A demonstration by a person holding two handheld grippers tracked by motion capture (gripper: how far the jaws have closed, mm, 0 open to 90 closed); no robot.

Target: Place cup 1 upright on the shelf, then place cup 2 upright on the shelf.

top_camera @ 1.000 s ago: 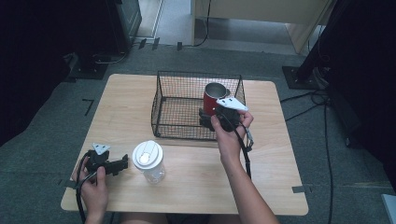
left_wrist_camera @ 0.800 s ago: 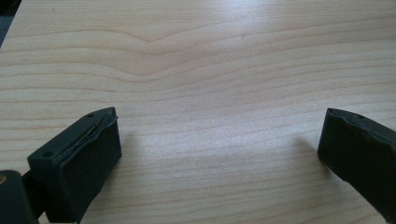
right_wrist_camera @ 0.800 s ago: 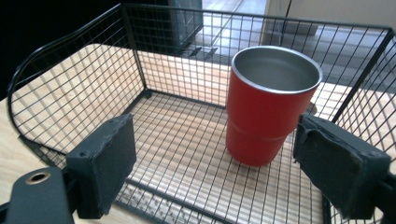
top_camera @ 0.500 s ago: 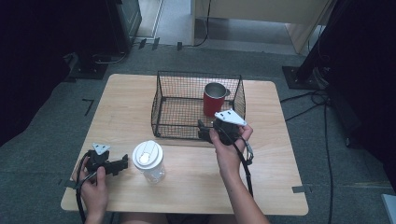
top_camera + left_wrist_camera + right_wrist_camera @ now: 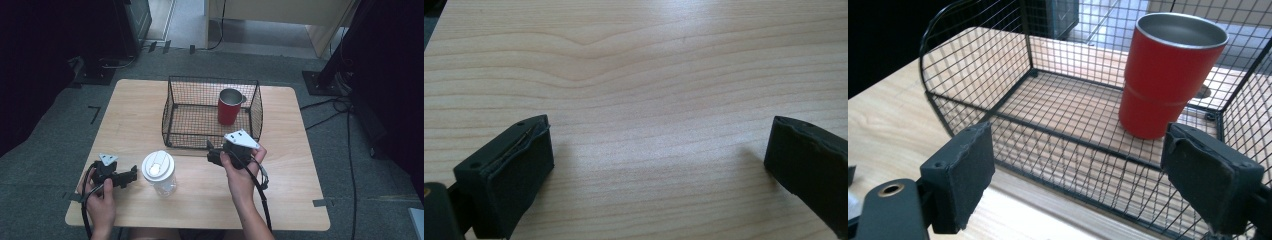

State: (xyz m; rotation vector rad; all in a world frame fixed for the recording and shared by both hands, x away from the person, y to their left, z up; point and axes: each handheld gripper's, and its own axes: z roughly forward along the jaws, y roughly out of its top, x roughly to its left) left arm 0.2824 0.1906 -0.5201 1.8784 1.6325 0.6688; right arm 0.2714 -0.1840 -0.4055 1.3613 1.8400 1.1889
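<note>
I see the right tongs (image 5: 212, 156) just outside the black wire basket (image 5: 172, 112), jaws apart, just been closing, nothing gripped. Red metal cup (image 5: 229, 106) stands upright inside. Left tongs (image 5: 131, 174) gape empty over the wooden tabletop (image 5: 290, 165).

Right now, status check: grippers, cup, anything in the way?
Left gripper open, on the table. Right gripper open, empty, outside the basket. Red cup upright inside the basket. Lidded jar between the grippers.
</note>
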